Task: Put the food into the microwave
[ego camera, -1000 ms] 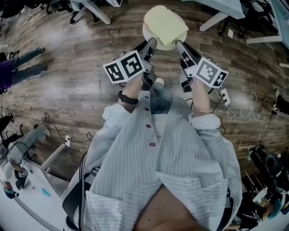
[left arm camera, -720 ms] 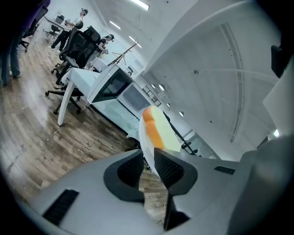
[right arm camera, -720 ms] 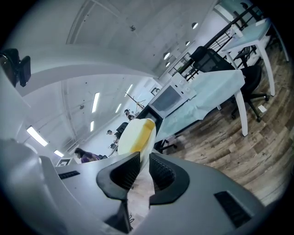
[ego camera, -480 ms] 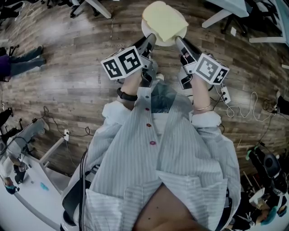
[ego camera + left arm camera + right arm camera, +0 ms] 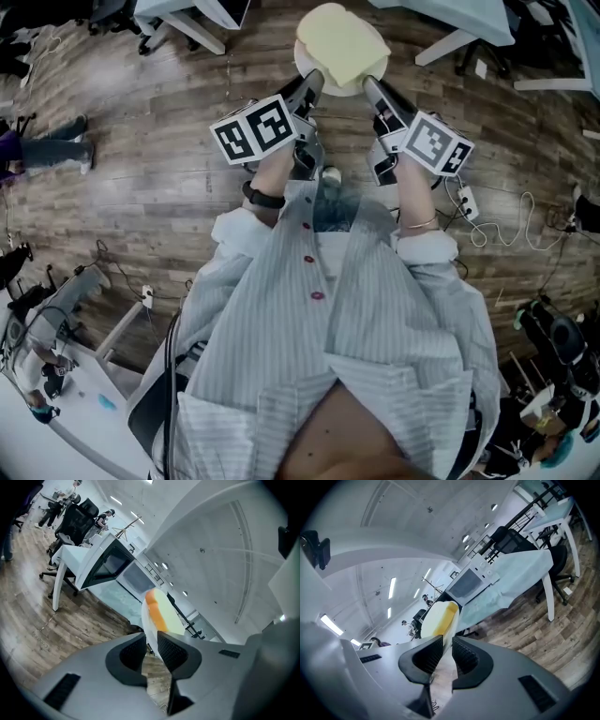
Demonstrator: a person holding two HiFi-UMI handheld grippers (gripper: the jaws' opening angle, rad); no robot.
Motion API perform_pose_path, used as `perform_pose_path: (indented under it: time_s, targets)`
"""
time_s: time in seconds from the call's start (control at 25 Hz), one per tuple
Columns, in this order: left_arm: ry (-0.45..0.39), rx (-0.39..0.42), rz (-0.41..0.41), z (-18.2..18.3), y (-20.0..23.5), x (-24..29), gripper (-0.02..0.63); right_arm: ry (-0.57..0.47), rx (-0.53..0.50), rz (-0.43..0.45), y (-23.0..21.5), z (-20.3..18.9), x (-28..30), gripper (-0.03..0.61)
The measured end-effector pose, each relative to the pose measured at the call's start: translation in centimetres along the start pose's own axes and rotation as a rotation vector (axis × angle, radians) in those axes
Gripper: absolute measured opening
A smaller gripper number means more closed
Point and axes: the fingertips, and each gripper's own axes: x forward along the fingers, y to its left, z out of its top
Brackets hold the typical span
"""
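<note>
A white plate point(image 5: 319, 71) bearing a pale slice of bread point(image 5: 342, 42) is held level above the wooden floor, straight ahead of the person. My left gripper point(image 5: 313, 84) is shut on the plate's left rim and my right gripper point(image 5: 369, 86) on its right rim. In the left gripper view the plate point(image 5: 148, 620) runs edge-on between the jaws of the left gripper point(image 5: 151, 641), with the bread point(image 5: 164, 616) on it. Beyond stands the microwave point(image 5: 137, 577) with its door point(image 5: 101, 565) swung open. The right gripper point(image 5: 447, 645) pinches the plate point(image 5: 451, 632) too, bread point(image 5: 437, 616) above, microwave point(image 5: 469, 584) behind.
The microwave stands on a table with a pale blue cover point(image 5: 515, 566) and white legs point(image 5: 57, 585). Black office chairs point(image 5: 75, 522) stand by it. A power strip and cables point(image 5: 478, 220) lie on the floor at the right. A person's legs point(image 5: 52, 150) show at far left.
The floor and table legs have slid past under the plate in the head view: the person has moved on with it. Both grippers keep the same hold on the plate.
</note>
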Motion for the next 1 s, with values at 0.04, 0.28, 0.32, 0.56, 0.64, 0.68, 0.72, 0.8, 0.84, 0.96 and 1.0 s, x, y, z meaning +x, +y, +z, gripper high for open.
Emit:
perform_pose_path:
  time_s: [0.04, 0.28, 0.32, 0.56, 0.64, 0.68, 0.72, 0.8, 0.84, 0.96, 1.0]
  targets:
    - [0.004, 0.002, -0.003, 0.6, 0.1, 0.8, 0.069, -0.004, 0.002, -0.004, -0.3, 0.7, 0.6, 0.072]
    - [0.027, 0.011, -0.024, 4.3, 0.9, 5.3, 0.069, -0.029, 0.013, -0.024, -1.7, 4.5, 4.2, 0.072]
    - [0.031, 0.014, -0.027, 4.9, 1.0, 6.0, 0.069, -0.033, 0.017, -0.028, -2.0, 5.0, 4.8, 0.072]
    - [0.055, 0.025, -0.054, 8.5, 2.3, 9.0, 0.069, -0.068, 0.026, -0.052, -2.5, 7.7, 8.3, 0.072]
    - [0.067, 0.029, -0.064, 9.5, 2.6, 10.0, 0.069, -0.080, 0.032, -0.061, -2.6, 8.5, 9.2, 0.072]
    - [0.074, 0.033, -0.070, 10.0, 2.6, 10.5, 0.069, -0.088, 0.035, -0.067, -2.7, 8.9, 9.6, 0.072]
    - [0.081, 0.038, -0.076, 10.4, 2.6, 11.0, 0.069, -0.095, 0.037, -0.073, -2.9, 9.3, 9.9, 0.072]
    - [0.093, 0.049, -0.086, 11.1, 2.8, 11.7, 0.069, -0.106, 0.038, -0.085, -3.1, 9.9, 10.5, 0.072]
    - [0.097, 0.053, -0.089, 11.3, 2.9, 11.9, 0.070, -0.112, 0.037, -0.089, -3.0, 10.0, 10.7, 0.072]
    - [0.105, 0.060, -0.101, 11.4, 3.1, 12.0, 0.071, -0.130, 0.041, -0.099, -3.0, 9.9, 10.9, 0.072]
    - [0.111, 0.061, -0.104, 11.4, 3.1, 12.2, 0.071, -0.135, 0.045, -0.104, -3.1, 9.9, 10.9, 0.072]
